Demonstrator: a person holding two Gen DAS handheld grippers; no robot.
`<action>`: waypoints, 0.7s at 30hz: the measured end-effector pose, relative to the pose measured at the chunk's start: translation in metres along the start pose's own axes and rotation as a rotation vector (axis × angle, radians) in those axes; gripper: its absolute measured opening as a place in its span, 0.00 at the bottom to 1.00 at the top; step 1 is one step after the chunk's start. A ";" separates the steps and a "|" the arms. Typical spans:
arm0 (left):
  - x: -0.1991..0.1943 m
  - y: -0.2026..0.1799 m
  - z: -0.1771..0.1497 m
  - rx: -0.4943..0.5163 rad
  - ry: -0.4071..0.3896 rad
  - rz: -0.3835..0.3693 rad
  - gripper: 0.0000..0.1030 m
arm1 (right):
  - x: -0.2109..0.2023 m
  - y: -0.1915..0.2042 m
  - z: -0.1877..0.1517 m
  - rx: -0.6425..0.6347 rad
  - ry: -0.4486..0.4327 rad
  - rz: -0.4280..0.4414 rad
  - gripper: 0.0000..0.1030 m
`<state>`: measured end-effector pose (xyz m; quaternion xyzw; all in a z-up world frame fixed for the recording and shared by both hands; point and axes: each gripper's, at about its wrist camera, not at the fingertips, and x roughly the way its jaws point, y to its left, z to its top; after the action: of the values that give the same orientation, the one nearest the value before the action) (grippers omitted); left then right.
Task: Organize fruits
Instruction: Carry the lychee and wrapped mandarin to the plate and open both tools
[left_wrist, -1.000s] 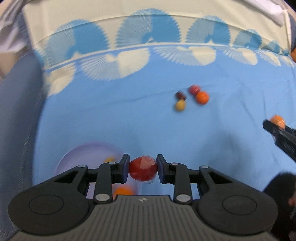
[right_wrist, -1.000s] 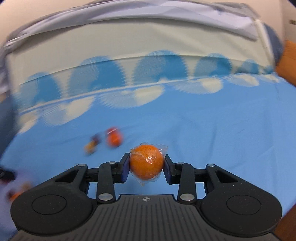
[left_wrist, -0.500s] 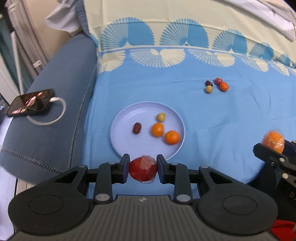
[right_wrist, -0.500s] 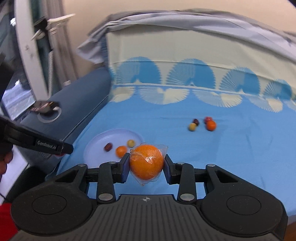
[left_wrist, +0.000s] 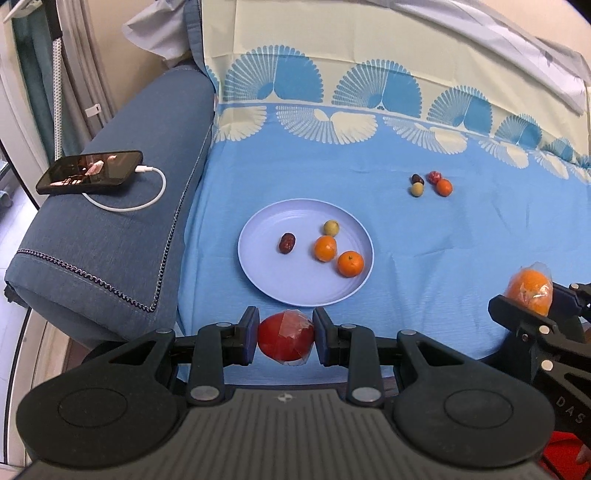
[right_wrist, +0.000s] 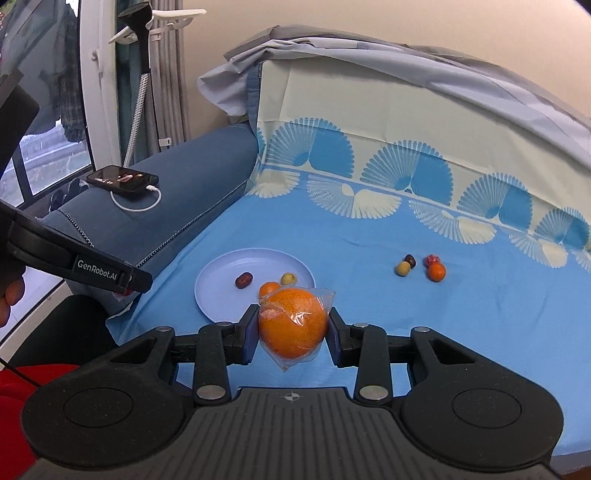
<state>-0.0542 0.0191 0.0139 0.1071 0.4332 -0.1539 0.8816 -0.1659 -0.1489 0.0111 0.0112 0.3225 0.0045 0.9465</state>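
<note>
The left gripper (left_wrist: 284, 339) was clamped on a plastic-wrapped red round fruit (left_wrist: 286, 340) at the lower centre of its view, just below the pale lilac round plate (left_wrist: 266, 273). The right gripper (right_wrist: 292, 331) gripped a plastic-wrapped large orange (right_wrist: 292, 324) low in its frame. Four small loose fruits (left_wrist: 430, 184) lay on the blue cloth (left_wrist: 443, 236) upper right of the plate.

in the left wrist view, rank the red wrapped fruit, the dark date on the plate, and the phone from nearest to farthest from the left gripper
1. Red wrapped fruit: clamped in the left gripper.
2. Dark date: ahead, on the plate's left half.
3. Phone: far left, on the sofa arm.
</note>
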 end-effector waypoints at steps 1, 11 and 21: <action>0.000 0.001 0.000 0.000 -0.003 -0.002 0.33 | -0.001 0.001 0.000 -0.005 0.000 -0.002 0.38; -0.001 0.003 -0.001 -0.006 -0.001 -0.012 0.33 | 0.001 0.006 0.001 -0.032 0.002 -0.010 0.38; 0.007 0.002 -0.001 -0.003 0.020 -0.016 0.33 | 0.006 0.006 0.001 -0.031 0.019 -0.003 0.38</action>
<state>-0.0497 0.0203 0.0076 0.1038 0.4429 -0.1591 0.8762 -0.1604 -0.1432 0.0082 -0.0039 0.3314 0.0082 0.9434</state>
